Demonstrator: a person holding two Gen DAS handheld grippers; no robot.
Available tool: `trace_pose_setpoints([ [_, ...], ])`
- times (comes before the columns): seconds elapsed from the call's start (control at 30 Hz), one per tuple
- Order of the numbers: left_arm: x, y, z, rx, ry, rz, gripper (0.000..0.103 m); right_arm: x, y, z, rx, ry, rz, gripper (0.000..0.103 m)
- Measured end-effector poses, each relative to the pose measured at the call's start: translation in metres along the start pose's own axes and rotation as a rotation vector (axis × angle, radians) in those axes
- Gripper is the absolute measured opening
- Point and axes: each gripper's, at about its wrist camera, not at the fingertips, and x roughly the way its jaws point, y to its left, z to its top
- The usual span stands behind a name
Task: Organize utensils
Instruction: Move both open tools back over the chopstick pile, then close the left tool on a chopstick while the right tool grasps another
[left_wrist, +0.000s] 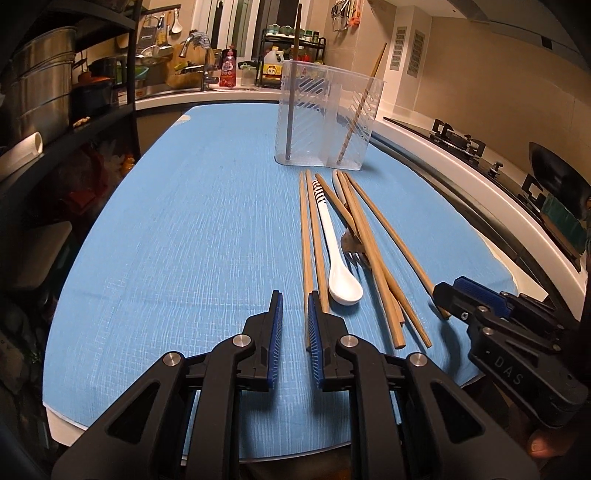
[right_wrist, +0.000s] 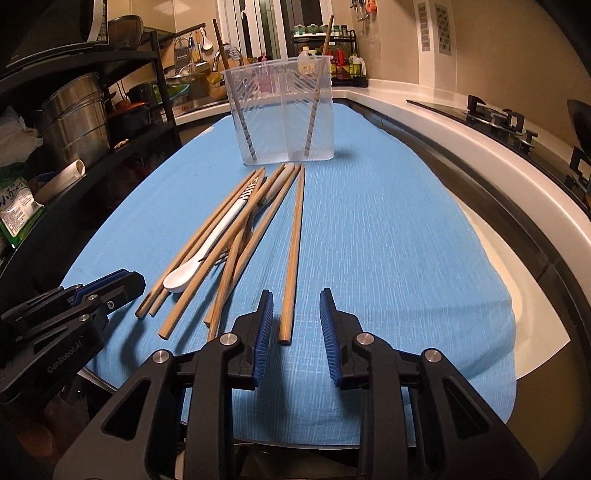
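A clear two-compartment holder (left_wrist: 327, 118) (right_wrist: 282, 112) stands at the far end of the blue cloth (left_wrist: 184, 240) (right_wrist: 388, 240), one chopstick upright in each compartment. Several wooden chopsticks (left_wrist: 373, 254) (right_wrist: 236, 243), a white spoon (left_wrist: 338, 269) (right_wrist: 199, 258) and a metal fork (left_wrist: 352, 249) lie in a loose pile in front of it. My left gripper (left_wrist: 294, 325) is open and empty, just left of the pile's near ends. My right gripper (right_wrist: 296, 326) is open, its jaws either side of the near end of the rightmost chopstick (right_wrist: 293, 251).
A black shelf with steel pots (left_wrist: 40, 96) (right_wrist: 74, 110) stands on the left. A gas hob (left_wrist: 480, 155) (right_wrist: 517, 125) runs along the right counter. A sink and bottle rack (left_wrist: 291, 55) lie behind the holder.
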Motion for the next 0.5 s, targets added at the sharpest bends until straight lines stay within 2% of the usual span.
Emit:
trace_pose_setpoints([
  [0.33,0.0035,0.0045,-0.0085,-0.021,-0.005,-0.050,0.015,0.0018,0.0056,-0.0025,-0.036,0.001,-0.007,0.027],
  [0.4,0.0034,0.0040,-0.0091,-0.023,-0.006,-0.053,0.015,0.0012,0.0052,-0.0028,-0.039,-0.001,-0.010,0.025],
  [0.5,0.0041,0.0027,-0.0086,-0.019,-0.008,-0.055,0.015,0.0004,0.0031,-0.0033,-0.039,-0.003,-0.019,0.014],
])
